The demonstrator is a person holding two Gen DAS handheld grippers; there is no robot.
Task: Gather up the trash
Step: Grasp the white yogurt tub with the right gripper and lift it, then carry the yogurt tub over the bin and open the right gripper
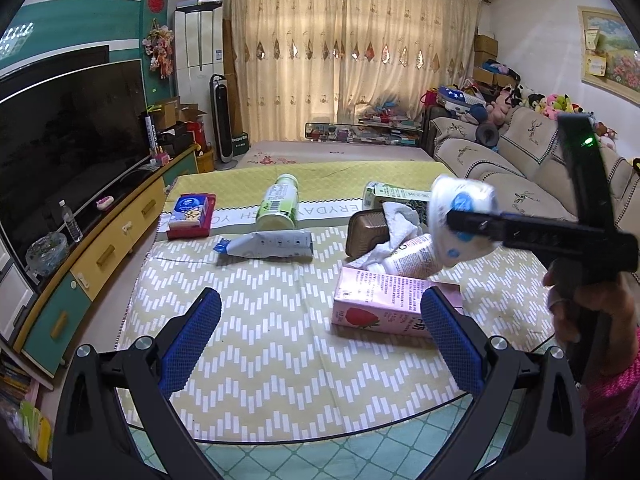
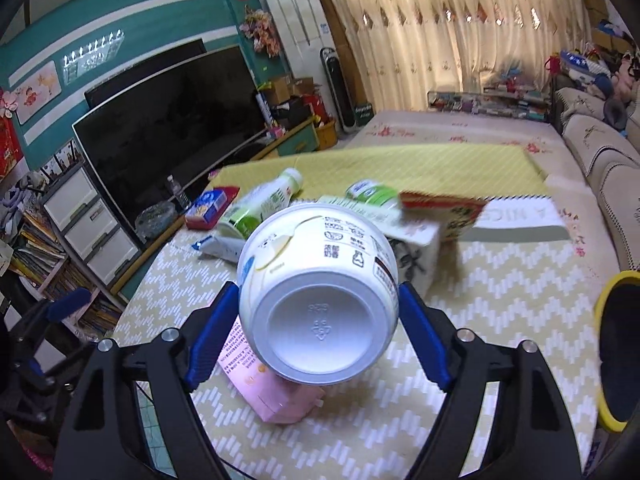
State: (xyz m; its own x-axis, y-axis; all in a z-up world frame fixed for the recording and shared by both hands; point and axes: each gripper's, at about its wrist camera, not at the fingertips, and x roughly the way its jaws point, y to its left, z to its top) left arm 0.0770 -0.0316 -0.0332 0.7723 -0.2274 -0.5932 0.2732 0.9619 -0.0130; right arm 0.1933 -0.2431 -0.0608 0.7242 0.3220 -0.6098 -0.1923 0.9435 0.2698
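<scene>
My right gripper (image 2: pixel 318 308) is shut on a white plastic cup (image 2: pixel 320 292), held on its side above the table with its base toward the camera. The cup also shows in the left wrist view (image 1: pixel 460 220), clamped in the black right gripper (image 1: pixel 472 220). My left gripper (image 1: pixel 320 332) is open and empty, low over the table's front, its right finger just before a pink strawberry carton (image 1: pixel 380 304). More trash lies beyond: a green bottle (image 1: pixel 278 206), a grey wrapper (image 1: pixel 268 246), a white tissue (image 1: pixel 396 232) and a green carton (image 1: pixel 390 194).
A red-and-blue tissue box (image 1: pixel 190 216) lies at the table's back left. A brown box (image 1: pixel 366 232) sits mid-table. A yellow-rimmed bin (image 2: pixel 616 352) stands at the right. A TV (image 1: pixel 68 140) and cabinet are on the left, a sofa (image 1: pixel 520 168) on the right.
</scene>
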